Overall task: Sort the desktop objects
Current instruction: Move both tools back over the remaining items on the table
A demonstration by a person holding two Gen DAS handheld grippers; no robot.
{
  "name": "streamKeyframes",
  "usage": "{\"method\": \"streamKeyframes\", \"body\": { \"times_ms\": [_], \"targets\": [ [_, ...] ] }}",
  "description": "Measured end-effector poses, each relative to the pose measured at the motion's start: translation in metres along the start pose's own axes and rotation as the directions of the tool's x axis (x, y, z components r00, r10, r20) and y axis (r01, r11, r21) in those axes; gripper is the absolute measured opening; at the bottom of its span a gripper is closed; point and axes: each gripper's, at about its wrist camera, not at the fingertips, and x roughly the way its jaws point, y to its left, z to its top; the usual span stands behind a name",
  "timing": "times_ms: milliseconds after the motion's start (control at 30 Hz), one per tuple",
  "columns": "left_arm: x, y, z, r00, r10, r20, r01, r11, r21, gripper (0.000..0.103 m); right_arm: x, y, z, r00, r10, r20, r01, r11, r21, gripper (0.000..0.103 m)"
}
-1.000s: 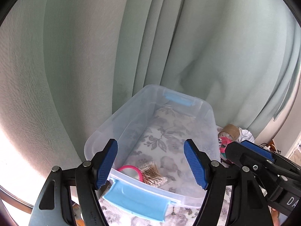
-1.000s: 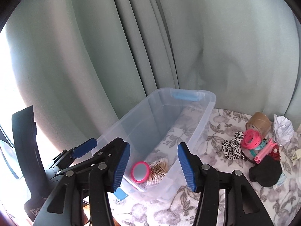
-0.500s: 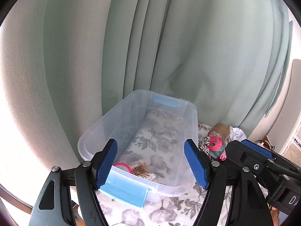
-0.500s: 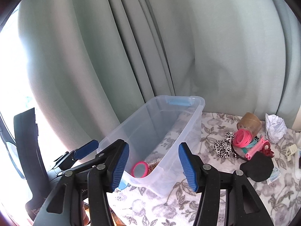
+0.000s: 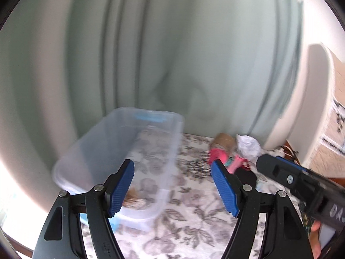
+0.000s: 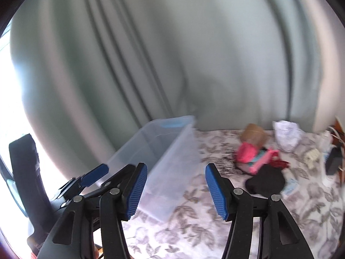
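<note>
A clear plastic bin (image 5: pixel 120 151) with blue latches stands on the flowered cloth at the left, with a bristly brush (image 5: pixel 132 199) inside its near end. My left gripper (image 5: pixel 172 172) hangs open and empty above the cloth beside the bin's right wall. My right gripper (image 6: pixel 175 172) is also open and empty, in front of the bin (image 6: pixel 170 157). To the right lies a pile: a brown tape roll (image 6: pixel 253 135), pink hair bands (image 6: pixel 245 154), a black pouch (image 6: pixel 267 180) and a spotted scrunchie (image 6: pixel 224 161). Both views are blurred.
Crumpled white paper (image 6: pixel 286 133) and small items lie at the back right by a white wall (image 5: pixel 301 108). A green curtain (image 6: pixel 172 64) hangs close behind the table. The right gripper's black frame (image 5: pixel 301 183) crosses the left wrist view at right.
Both grippers have swung to the right, away from the bin. The bin slid left in both views and the pile came nearer the middle. The jaws look unchanged.
</note>
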Motion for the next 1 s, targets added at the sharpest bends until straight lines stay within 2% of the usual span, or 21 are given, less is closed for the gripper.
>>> {"method": "streamKeyframes", "body": {
  "times_ms": [233, 333, 433, 600, 800, 933, 1000],
  "targets": [
    [0.019, -0.051, -0.004, 0.993, -0.111, -0.050, 0.115, 0.990, 0.081, 0.075, -0.024, -0.075, -0.003, 0.990, -0.137, 0.035, 0.132, 0.984, 0.117, 0.061],
    [0.037, -0.068, -0.010, 0.986, -0.134, -0.097, 0.143, 0.984, 0.103, 0.075, -0.031, -0.103, -0.006, 0.980, -0.200, 0.021, 0.195, 0.970, 0.143, 0.061],
    [0.056, -0.083, -0.022, 0.977, -0.146, -0.159, 0.167, 0.978, 0.128, 0.075, -0.028, -0.130, -0.016, 0.969, -0.248, -0.027, 0.248, 0.954, 0.168, 0.061],
    [0.079, -0.104, -0.041, 0.964, -0.150, -0.218, 0.190, 0.966, 0.178, 0.075, -0.004, -0.171, -0.040, 0.941, -0.297, -0.159, 0.324, 0.928, 0.183, 0.061],
    [0.113, -0.107, -0.060, 0.942, -0.143, -0.302, 0.193, 0.971, 0.144, 0.075, 0.032, -0.196, -0.061, 0.904, -0.320, -0.283, 0.367, 0.922, 0.128, 0.061],
    [0.135, -0.106, -0.073, 0.908, -0.149, -0.391, 0.203, 0.974, 0.101, 0.075, 0.055, -0.208, -0.068, 0.883, -0.328, -0.337, 0.380, 0.920, 0.097, 0.061],
    [0.143, -0.107, -0.076, 0.899, -0.150, -0.411, 0.206, 0.974, 0.093, 0.075, 0.067, -0.213, -0.071, 0.873, -0.328, -0.362, 0.380, 0.921, 0.081, 0.061]
  ]
}}
